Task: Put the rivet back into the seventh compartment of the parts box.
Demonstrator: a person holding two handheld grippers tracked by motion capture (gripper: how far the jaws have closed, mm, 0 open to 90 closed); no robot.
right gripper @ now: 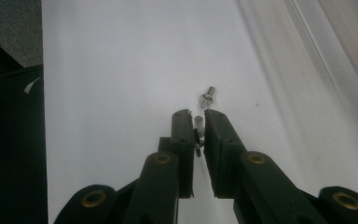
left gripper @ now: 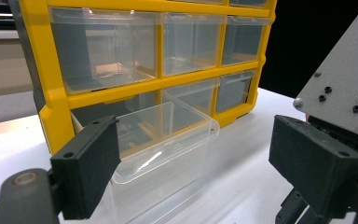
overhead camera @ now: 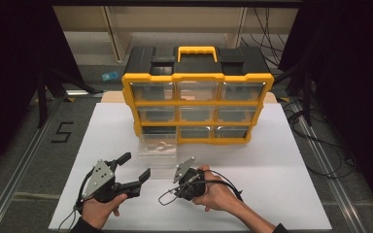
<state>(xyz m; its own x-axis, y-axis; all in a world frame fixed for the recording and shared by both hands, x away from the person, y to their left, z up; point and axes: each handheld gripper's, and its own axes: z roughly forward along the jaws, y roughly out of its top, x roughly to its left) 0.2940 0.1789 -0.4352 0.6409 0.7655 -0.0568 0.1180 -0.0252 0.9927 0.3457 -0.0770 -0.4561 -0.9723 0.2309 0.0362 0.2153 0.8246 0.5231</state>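
Right gripper view shows my right hand-held gripper [right gripper: 197,122] clenched on a small silvery screw [right gripper: 198,125], which stands upright between the two black jaws just above the white bench [right gripper: 121,70]. A second small screw [right gripper: 208,97] lies on the bench just beyond the jaw tips, apart from them. From the high view, my right hand [overhead camera: 213,191] holds that hand-held gripper low over the bench, just in front of a clear plastic drawer [overhead camera: 158,145] that stands pulled out on the bench before the yellow organiser [overhead camera: 197,97]. My left hand-held gripper [overhead camera: 137,167] is released, its jaws standing wide apart with nothing between them, hovering to the left of the right one and pointing towards the drawer. Left gripper view looks between those open jaws at the clear drawer, which sits in front of the organiser's lower left slot.
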